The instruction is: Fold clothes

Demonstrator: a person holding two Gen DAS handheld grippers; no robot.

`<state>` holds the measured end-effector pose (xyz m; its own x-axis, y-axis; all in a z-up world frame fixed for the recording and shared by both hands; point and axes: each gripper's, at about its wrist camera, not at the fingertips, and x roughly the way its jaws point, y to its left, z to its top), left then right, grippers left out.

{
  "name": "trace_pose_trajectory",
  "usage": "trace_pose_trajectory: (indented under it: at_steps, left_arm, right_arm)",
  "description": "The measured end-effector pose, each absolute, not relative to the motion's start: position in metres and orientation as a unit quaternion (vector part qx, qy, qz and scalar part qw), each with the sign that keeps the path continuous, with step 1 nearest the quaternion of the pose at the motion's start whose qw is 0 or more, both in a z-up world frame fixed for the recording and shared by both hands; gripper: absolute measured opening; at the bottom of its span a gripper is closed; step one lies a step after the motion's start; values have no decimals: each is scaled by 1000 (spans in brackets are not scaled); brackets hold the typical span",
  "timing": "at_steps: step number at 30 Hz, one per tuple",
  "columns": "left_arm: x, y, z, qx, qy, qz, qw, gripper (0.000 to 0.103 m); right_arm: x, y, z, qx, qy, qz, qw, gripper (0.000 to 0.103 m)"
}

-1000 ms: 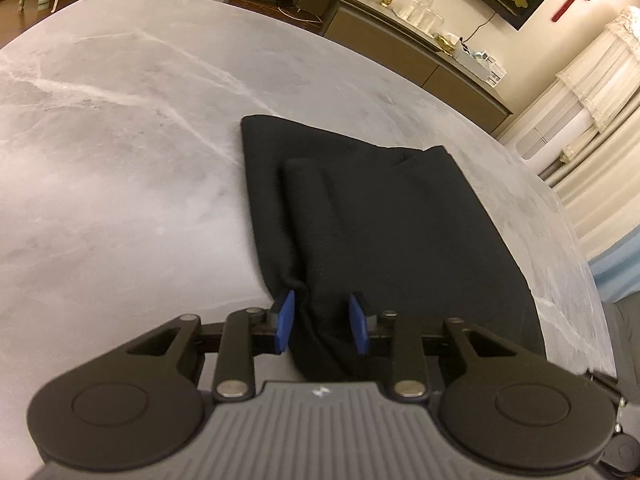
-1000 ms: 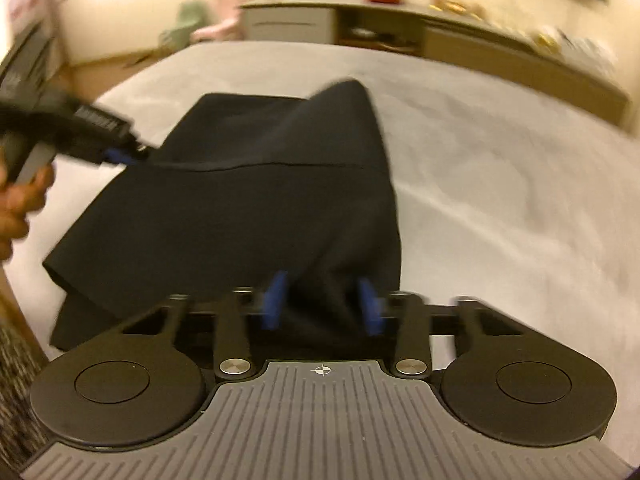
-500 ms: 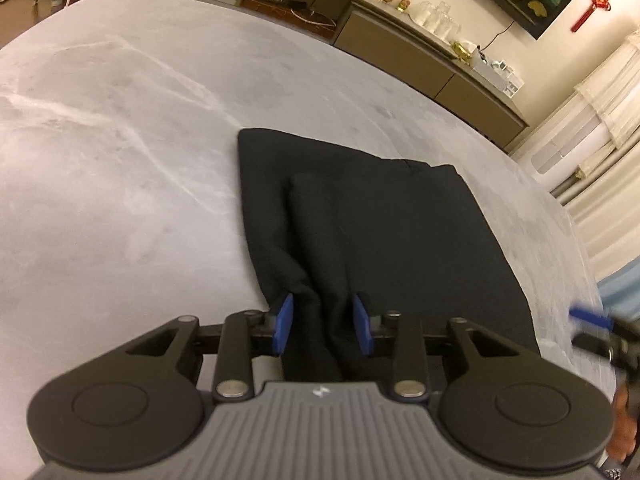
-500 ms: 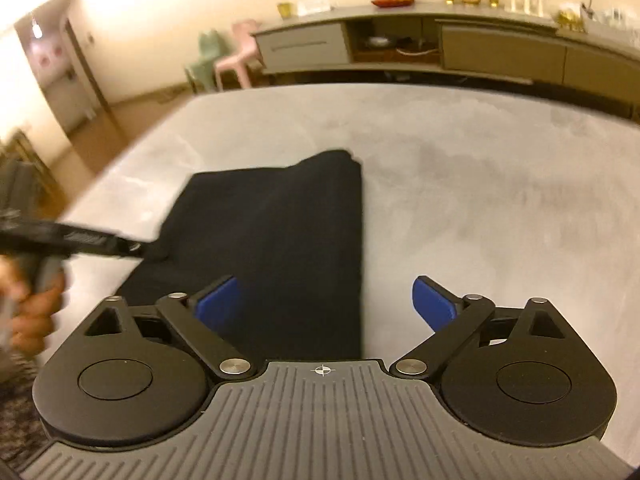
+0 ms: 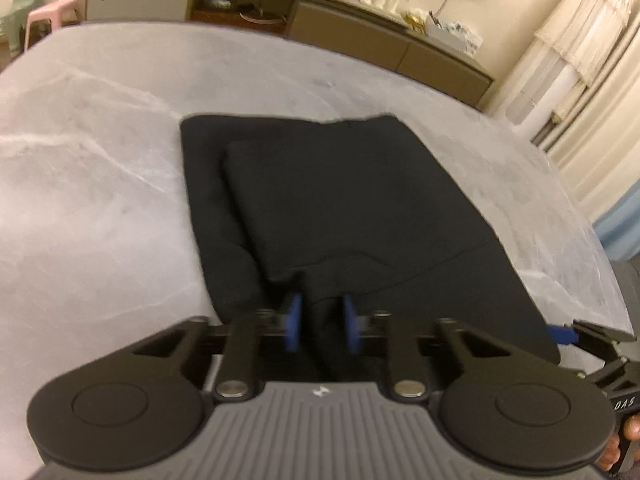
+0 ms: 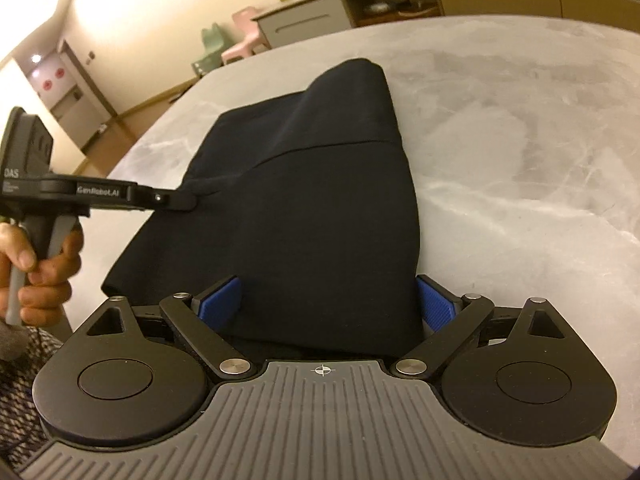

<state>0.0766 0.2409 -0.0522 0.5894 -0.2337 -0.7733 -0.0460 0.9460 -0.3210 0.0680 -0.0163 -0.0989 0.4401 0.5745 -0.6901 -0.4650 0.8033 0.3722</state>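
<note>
A black garment point(image 5: 344, 208) lies folded on the grey marble table point(image 5: 92, 200). My left gripper point(image 5: 319, 327) is shut on a bunch of the garment's near edge, which is lifted slightly. The right wrist view shows the left gripper point(image 6: 192, 199) pinching the cloth at the garment's left side. My right gripper point(image 6: 328, 306) is open, its blue pads spread on either side of the garment's point(image 6: 320, 200) near right corner, with cloth between them. One blue right fingertip point(image 5: 562, 335) shows in the left wrist view, at the garment's right corner.
A long sideboard point(image 5: 360, 28) with small items stands beyond the table's far edge. Pink and green small chairs point(image 6: 236, 46) stand to the far left. Curtains point(image 5: 580, 60) hang at the right. The table's near edge runs by my hand point(image 6: 36, 264).
My right gripper let go of the garment, opened wide, and now straddles the near right corner. My left gripper stayed shut on the cloth and shifted a little.
</note>
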Motion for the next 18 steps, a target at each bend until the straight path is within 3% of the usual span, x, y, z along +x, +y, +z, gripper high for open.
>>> trace_pose_trajectory:
  at_steps: [4,9,11,16,18]
  left_arm:
    - [55,257,-49,-190,442,-40,876,10]
    - [46,257,-56,-198,447,-8,873,20]
    - [43,254,-57,-198,446,4,873,22]
    - [53,241,-66,-201,449,10,871,21]
    - [63,233,-69,-219,447,0,868,21]
  right_arm:
    - [62,-24,-95,80,421,311,848,92]
    - [60,-5,-101,59,431,321,841,89]
    - [51,6,-100,34,432,327,840,61]
    - [56,28,-95,-58,415,340,842,36]
    - [67,36,-92,-107,405,343,841,34]
